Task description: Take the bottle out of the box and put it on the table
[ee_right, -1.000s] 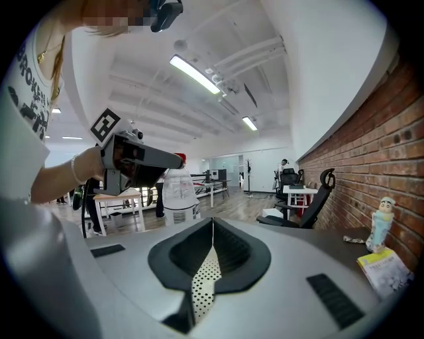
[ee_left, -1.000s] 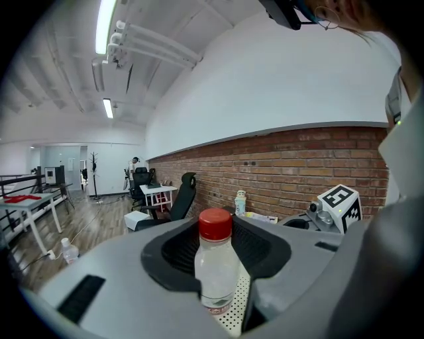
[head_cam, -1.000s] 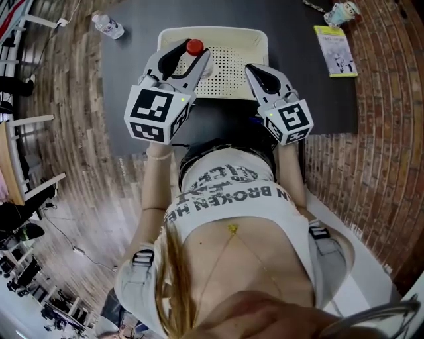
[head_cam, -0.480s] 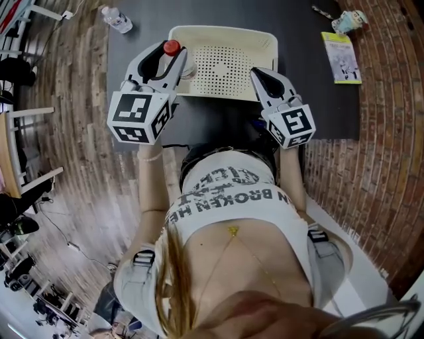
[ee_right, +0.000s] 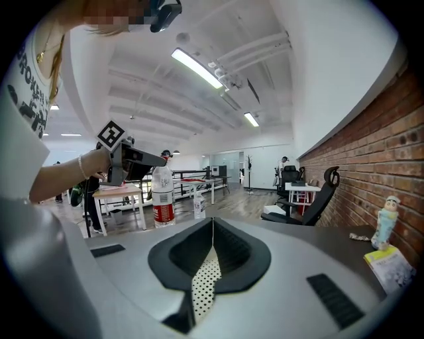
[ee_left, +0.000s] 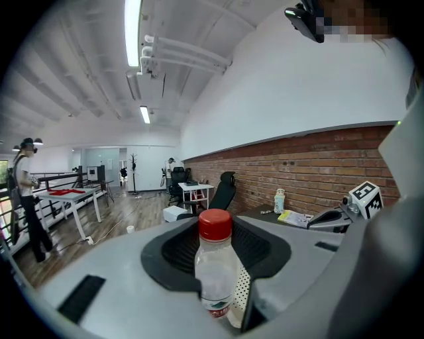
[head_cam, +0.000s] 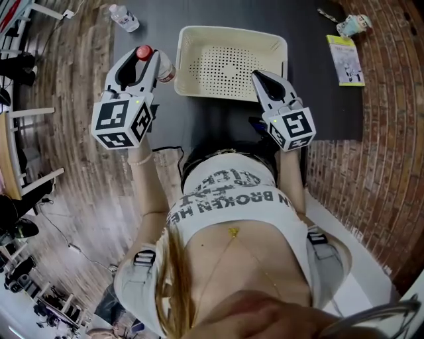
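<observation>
The dark worktop (head_cam: 159, 23) lies bare left of the cream perforated plastic box (head_cam: 232, 33). A small clear bottle (head_cam: 124, 18) blocks the far-left corner.

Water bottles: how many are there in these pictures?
2: a red-capped bottle in the left gripper, beside the basket; another bottle on the table, far left corner.

Bottles x2 — red-cap bottle (head_cam: 143, 51), 2nd bottle (head_cam: 124, 18); box (head_cam: 232, 30) x1; booklet (head_cam: 345, 59) x1; figurine (head_cam: 350, 25) x1.
</observation>
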Motion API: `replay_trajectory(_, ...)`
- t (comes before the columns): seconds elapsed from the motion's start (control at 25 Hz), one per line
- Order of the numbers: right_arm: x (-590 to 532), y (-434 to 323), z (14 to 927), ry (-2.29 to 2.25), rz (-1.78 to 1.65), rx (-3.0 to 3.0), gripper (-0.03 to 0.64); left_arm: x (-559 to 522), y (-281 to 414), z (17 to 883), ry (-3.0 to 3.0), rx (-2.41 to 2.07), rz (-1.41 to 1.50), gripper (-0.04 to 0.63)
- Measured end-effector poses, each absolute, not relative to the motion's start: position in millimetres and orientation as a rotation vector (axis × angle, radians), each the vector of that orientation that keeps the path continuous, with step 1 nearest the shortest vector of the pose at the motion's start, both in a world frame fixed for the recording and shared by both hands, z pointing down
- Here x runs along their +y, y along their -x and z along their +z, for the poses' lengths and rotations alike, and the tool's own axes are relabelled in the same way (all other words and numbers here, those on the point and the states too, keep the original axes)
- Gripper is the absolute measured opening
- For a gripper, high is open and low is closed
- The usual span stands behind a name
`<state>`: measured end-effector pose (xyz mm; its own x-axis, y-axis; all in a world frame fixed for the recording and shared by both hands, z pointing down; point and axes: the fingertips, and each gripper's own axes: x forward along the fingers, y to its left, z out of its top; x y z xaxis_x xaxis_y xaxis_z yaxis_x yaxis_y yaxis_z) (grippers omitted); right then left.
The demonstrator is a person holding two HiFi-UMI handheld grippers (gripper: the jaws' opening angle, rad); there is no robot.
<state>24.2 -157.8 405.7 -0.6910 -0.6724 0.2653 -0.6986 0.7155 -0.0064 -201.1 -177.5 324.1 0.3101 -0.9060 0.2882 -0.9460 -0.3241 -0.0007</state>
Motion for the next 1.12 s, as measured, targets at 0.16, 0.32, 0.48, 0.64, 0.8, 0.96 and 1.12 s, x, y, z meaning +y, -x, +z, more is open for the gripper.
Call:
replay_trajectory(0.16,-154.3,-15.4,409.6,-1.124,0.165,-2.655,0.009,-176.6,220.4,328.5,-2.395,-1.714,0.348,0.155)
replay_trajectory(0.32,-150.1,-6.9,411.9,-1.166,0.167,-2.642,0.009,-175.0,230.5,333.2,-2.409,-1.685,0.338,0.155)
replay_trajectory(0.48,-143.3,-0.3,415.4,-1.204,0.172,-2.632,0.009,-172.3,237.0,339.0,-2.425,-1.655,0.333,0.155)
replay_trajectory(0.64,-136.1,8.4,417.2,-1.231,0.17,-2.622,0.009,-169.6,245.6,342.4,-2.444,-1.635,0.345,0.155)
replay_trajectory(0.8,-129.3,12.4,419.5,-1.25,0.172,-2.61,0.009,-167.6,250.5,346.7,-2.452,-1.619,0.354,0.155)
replay_trajectory(0.96,-128.2,9.4,419.4,-1.27,0.17,-2.597,0.009,-167.1,251.0,350.9,-2.452,-1.608,0.355,0.155)
replay_trajectory(1.12,-129.6,6.9,419.7,-1.281,0.164,-2.589,0.009,-167.4,249.7,356.1,-2.448,-1.6,0.354,0.155)
